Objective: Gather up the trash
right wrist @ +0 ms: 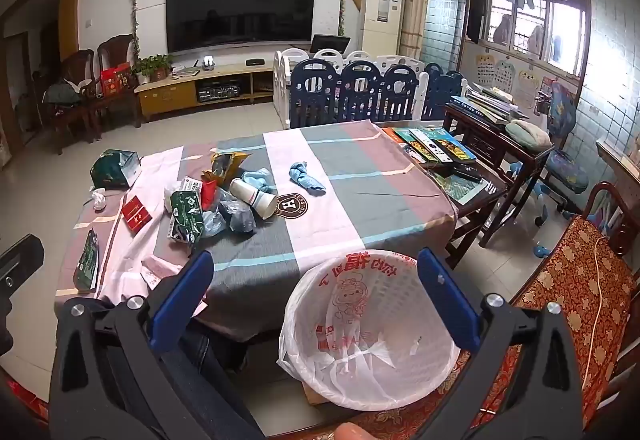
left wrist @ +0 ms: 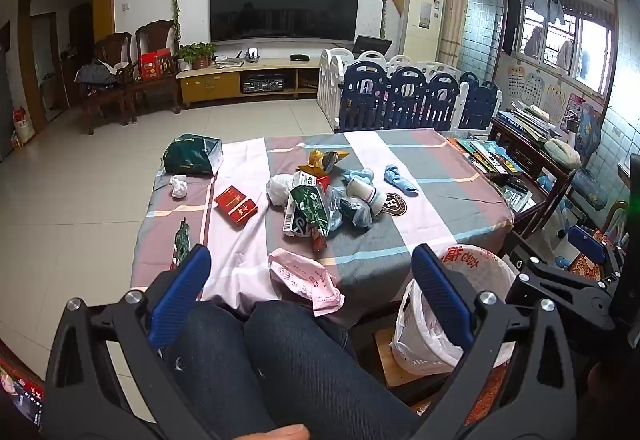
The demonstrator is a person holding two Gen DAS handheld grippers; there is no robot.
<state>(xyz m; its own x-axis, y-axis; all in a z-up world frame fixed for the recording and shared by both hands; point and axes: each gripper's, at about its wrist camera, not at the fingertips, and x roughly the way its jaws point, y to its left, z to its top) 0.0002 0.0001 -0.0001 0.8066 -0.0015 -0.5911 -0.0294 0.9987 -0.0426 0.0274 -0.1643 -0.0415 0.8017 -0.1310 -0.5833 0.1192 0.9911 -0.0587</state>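
Both claws hang released, blue pads spread wide with nothing between them, tilted down toward a bench [left wrist: 420, 176] draped in a striped pink, grey and mauve cloth.

Seen from the left claw [left wrist: 312, 296], the trash lies ahead of it. Farthest left, beyond the left pad, sits a dark green bag [left wrist: 192, 156] at the bench's far corner, with a crumpled white paper ball [left wrist: 179, 187] just beside it and a flat green wrapper [left wrist: 182, 242] close to the pad's tip. Further right lies a red packet [left wrist: 235, 204] with gold characters too small to read. A pink printed wrapper [left wrist: 306, 280] lies nearest, between the pads, hanging over the bench's near edge above the person's denim knees [left wrist: 256, 360]. Ahead of it is the main heap [left wrist: 316, 196]: a green carton with a barcode, clear plastic, a yellow snack bag, a white cup on its side. The cup touches a round crest on the cloth [left wrist: 394, 203] bearing a large "H"; its ring of letters is unclear. A blue rag [left wrist: 400, 178] lies right of the heap.

Under the right claw [right wrist: 314, 296], a white basket [right wrist: 384, 392] stands beside the bench's near corner, lined with a plastic bag printed in red characters and a cartoon figure. It looks empty. Right of it is a red and gold patterned chair seat [right wrist: 572, 280].
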